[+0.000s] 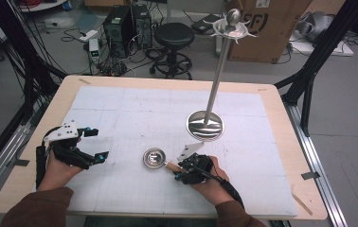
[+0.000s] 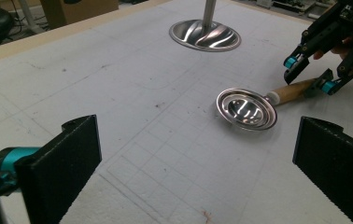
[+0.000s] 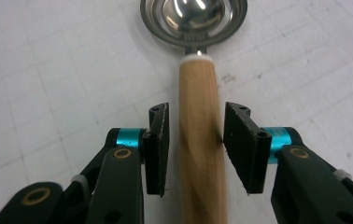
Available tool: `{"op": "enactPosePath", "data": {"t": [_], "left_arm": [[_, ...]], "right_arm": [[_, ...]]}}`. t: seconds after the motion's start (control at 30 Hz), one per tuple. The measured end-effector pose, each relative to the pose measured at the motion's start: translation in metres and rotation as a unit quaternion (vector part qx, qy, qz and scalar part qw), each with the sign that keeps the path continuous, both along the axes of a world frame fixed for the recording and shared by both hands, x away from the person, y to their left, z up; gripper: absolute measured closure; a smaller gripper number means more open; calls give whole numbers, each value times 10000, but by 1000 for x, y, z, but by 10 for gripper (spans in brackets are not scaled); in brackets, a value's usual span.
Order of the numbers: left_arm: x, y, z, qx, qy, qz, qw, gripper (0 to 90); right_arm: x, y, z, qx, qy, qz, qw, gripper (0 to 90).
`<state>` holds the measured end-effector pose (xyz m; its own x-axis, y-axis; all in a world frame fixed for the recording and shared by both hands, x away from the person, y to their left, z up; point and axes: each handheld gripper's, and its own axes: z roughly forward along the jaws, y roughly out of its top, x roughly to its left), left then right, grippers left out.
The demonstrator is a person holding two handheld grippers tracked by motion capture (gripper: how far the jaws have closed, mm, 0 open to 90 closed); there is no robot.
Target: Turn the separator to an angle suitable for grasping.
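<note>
The right tongs (image 3: 195,140) straddle the wooden handle (image 3: 201,154) of a small steel ladle (image 1: 154,158), one jaw on each side. The left pad seems to press the wood while a thin gap shows at the right pad, so I cannot tell whether the grip is closed. The ladle lies flat on the white gridded mat (image 1: 120,118) covering the table (image 1: 281,99), its round bowl (image 2: 246,108) facing up and empty (only reflections show inside), handle pointing toward the person's right hand (image 1: 210,182). The left tongs (image 1: 96,144) are released, jaws spread wide, hovering above the mat well apart from the ladle with nothing between them. Beyond the ladle stands a tall metal stand (image 1: 217,71) on a round polished base (image 1: 205,125), near the right tongs but not touching. A black stool (image 1: 174,45) and computer towers (image 1: 127,23) sit on the floor behind the table.
</note>
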<state>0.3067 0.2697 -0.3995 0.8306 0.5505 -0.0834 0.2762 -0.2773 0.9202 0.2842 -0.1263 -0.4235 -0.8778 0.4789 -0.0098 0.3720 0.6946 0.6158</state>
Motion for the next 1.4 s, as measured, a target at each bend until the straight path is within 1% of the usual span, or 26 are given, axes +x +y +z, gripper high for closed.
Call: {"op": "enactPosePath", "data": {"t": [0.1, 0.17, 0.2, 0.23, 0.27, 0.3, 0.4, 0.5, 0.53, 0.67, 0.7, 0.8, 1.2, 1.37, 1.4], "left_arm": [[0, 0, 0, 9, -2, -4, 10000, 16], [0, 1, 0, 4, -1, -11, 10000, 16], [0, 1, 0, -11, 1, -15, 10000, 16], [0, 1, 0, -14, 4, -9, 10000, 16], [0, 1, 0, -31, 1, 0, 10000, 16], [0, 1, 0, -25, 5, 0, 10000, 16], [0, 1, 0, -8, 10, -8, 10000, 16], [0, 1, 0, 5, 2, -14, 10000, 16], [0, 1, 0, -2, -6, -22, 10000, 16], [0, 1, 0, -13, 2, -16, 10000, 16], [0, 1, 0, -13, 7, -20, 10000, 16], [0, 1, 0, 3, 5, -24, 10000, 16], [0, 1, 0, 3, 13, -17, 10000, 16], [0, 0, -1, 14, 18, -35, 10000, 16], [1, 0, -1, 10, 20, -38, 10000, 16]], "right_arm": [[6, 7, -1, 4, 4, 14, 10000, 606], [9, 11, -3, -11, 57, -33, 10000, 607], [11, 13, -4, -38, 65, -46, 10000, 611], [13, 17, -7, -122, 115, -51, 9998, 618], [13, 17, -7, -122, 115, -51, 9998, 618], [13, 18, -8, -156, 138, -50, 9998, 637], [12, 20, -8, -198, 84, 14, 9998, 665], [12, 19, -7, -229, 72, 54, 9997, 669], [12, 18, -7, -207, 115, 45, 9997, 670], [11, 15, -6, -254, 156, 72, 9995, 672], [11, 14, -6, -248, 125, 69, 9996, 672], [10, 10, -5, -292, 140, 90, 9994, 672], [12, -8, -2, -185, 159, 75, 9997, 671], [15, -19, -1, -154, 187, -30, 9997, 671], [15, -19, -1, -154, 187, -30, 9997, 671]]}}
